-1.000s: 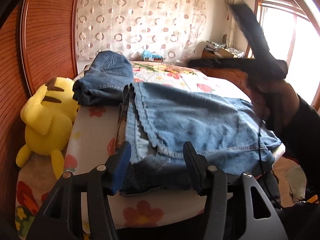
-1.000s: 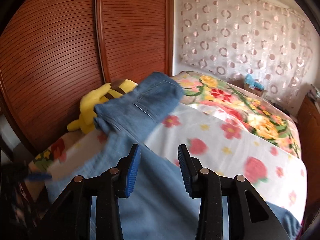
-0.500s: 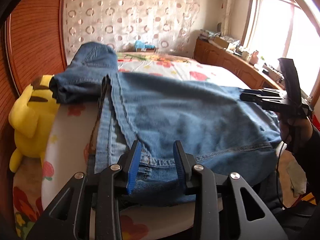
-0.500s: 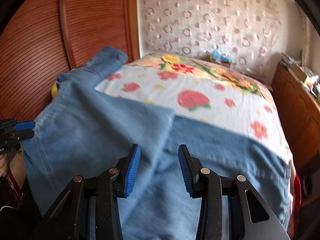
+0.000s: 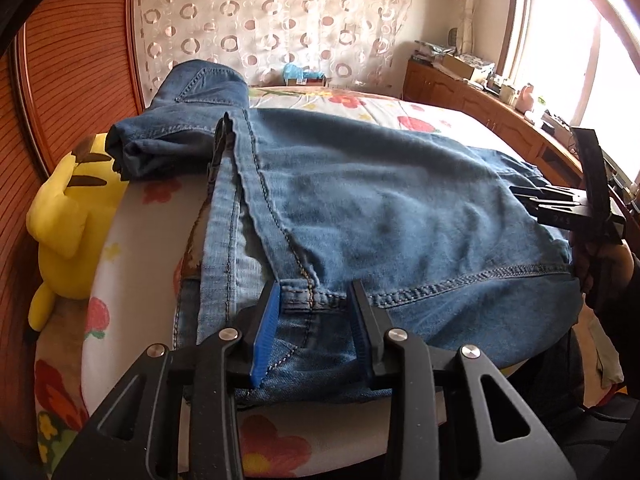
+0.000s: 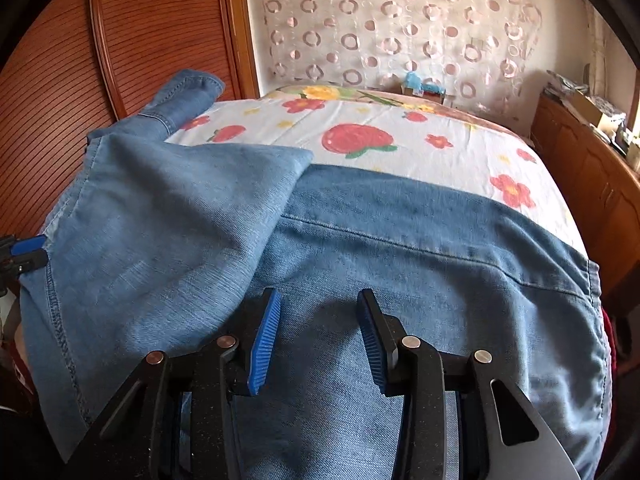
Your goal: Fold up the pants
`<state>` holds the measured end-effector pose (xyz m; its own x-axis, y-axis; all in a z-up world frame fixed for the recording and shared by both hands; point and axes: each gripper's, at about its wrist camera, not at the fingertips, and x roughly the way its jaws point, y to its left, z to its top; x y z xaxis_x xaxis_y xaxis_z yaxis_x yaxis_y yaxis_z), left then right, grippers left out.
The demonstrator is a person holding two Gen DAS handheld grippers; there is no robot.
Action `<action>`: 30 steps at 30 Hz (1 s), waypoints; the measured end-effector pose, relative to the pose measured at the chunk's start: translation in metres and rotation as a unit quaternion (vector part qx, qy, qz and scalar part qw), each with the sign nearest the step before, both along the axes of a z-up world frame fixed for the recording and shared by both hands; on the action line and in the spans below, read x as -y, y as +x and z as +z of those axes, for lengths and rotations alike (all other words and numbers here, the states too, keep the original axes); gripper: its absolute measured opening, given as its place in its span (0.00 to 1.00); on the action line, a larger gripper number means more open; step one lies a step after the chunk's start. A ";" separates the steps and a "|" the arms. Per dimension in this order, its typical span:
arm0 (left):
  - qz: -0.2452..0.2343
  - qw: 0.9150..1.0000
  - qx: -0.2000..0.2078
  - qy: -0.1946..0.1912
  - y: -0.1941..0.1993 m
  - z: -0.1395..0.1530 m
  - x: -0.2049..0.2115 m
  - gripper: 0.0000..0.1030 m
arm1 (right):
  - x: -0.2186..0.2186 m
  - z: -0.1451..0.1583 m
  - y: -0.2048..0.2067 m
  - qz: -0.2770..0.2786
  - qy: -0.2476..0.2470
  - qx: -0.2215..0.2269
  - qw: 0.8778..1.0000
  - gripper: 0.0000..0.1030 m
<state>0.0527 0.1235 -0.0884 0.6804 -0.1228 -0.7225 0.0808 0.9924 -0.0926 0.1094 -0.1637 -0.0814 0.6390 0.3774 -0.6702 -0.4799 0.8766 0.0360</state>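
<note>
Lying crosswise on the bed, jeans face both claws, left and right, each spread empty.

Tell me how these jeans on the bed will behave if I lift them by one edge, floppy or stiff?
Probably floppy: the jeans drape over the bed edge and fold softly, so a lifted edge should sag. The denim looks thick with heavy seams, so likely weighty for cloth. With the left gripper open around the hem, layers may slide apart unless pinched together.
</note>
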 end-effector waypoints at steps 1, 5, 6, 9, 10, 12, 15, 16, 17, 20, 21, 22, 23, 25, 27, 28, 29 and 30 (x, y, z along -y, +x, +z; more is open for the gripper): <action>0.000 1.000 -0.001 0.001 -0.001 -0.001 0.000 0.35 | -0.001 0.000 0.000 0.000 -0.003 0.003 1.000 0.40; 0.001 1.000 -0.003 0.013 -0.002 -0.003 0.002 0.40 | -0.004 -0.003 -0.001 -0.003 -0.008 0.009 1.000 0.40; 0.002 1.000 -0.001 0.011 -0.002 -0.003 0.002 0.40 | -0.004 -0.004 -0.001 -0.003 -0.008 0.010 1.000 0.40; -0.001 1.000 0.009 0.005 -0.004 -0.001 0.002 0.25 | -0.003 -0.007 0.000 -0.002 -0.013 0.012 1.000 0.41; -0.003 1.000 0.017 0.002 -0.007 0.002 0.004 0.22 | -0.004 -0.008 0.001 -0.001 -0.014 0.013 1.000 0.41; -0.004 0.999 0.032 0.008 -0.013 0.009 0.006 0.20 | -0.002 -0.008 0.001 0.000 -0.014 0.013 1.000 0.41; 0.000 0.998 0.060 -0.010 -0.023 0.027 0.001 0.20 | -0.001 -0.009 0.000 0.000 -0.009 0.012 1.000 0.41; 0.004 0.998 0.067 -0.012 -0.025 0.031 -0.002 0.20 | 0.000 -0.009 -0.001 0.000 -0.007 0.012 1.000 0.41; 0.009 0.997 0.075 -0.014 -0.028 0.037 -0.006 0.20 | 0.001 -0.009 -0.001 0.000 -0.005 0.011 1.000 0.41; 0.019 0.997 0.079 -0.017 -0.031 0.047 -0.020 0.20 | 0.001 -0.010 0.000 -0.003 -0.003 0.013 1.000 0.41; 0.018 0.997 0.074 -0.020 -0.030 0.047 -0.023 0.20 | 0.001 -0.010 0.000 -0.003 -0.003 0.013 1.000 0.41; 0.017 0.997 0.070 -0.021 -0.028 0.045 -0.023 0.20 | 0.001 -0.011 0.000 -0.003 -0.003 0.013 1.000 0.41; 0.016 0.998 0.064 -0.020 -0.027 0.042 -0.023 0.21 | 0.001 -0.011 0.000 -0.003 -0.003 0.013 1.000 0.41; 0.019 0.998 0.057 -0.015 -0.025 0.036 -0.022 0.21 | 0.001 -0.011 0.000 -0.003 -0.004 0.013 1.000 0.41; 0.021 0.998 0.049 -0.019 -0.023 0.030 -0.021 0.22 | 0.001 -0.012 0.000 -0.003 -0.006 0.014 1.000 0.41; 0.022 0.998 0.048 -0.020 -0.023 0.029 -0.021 0.26 | 0.001 -0.012 0.000 -0.003 -0.007 0.015 1.000 0.41; 0.023 0.998 0.046 -0.020 -0.022 0.028 -0.021 0.32 | 0.001 -0.012 0.000 -0.003 -0.008 0.015 1.000 0.41; 0.024 0.999 0.044 -0.021 -0.020 0.026 -0.020 0.36 | 0.001 -0.012 -0.001 -0.003 -0.009 0.016 1.000 0.41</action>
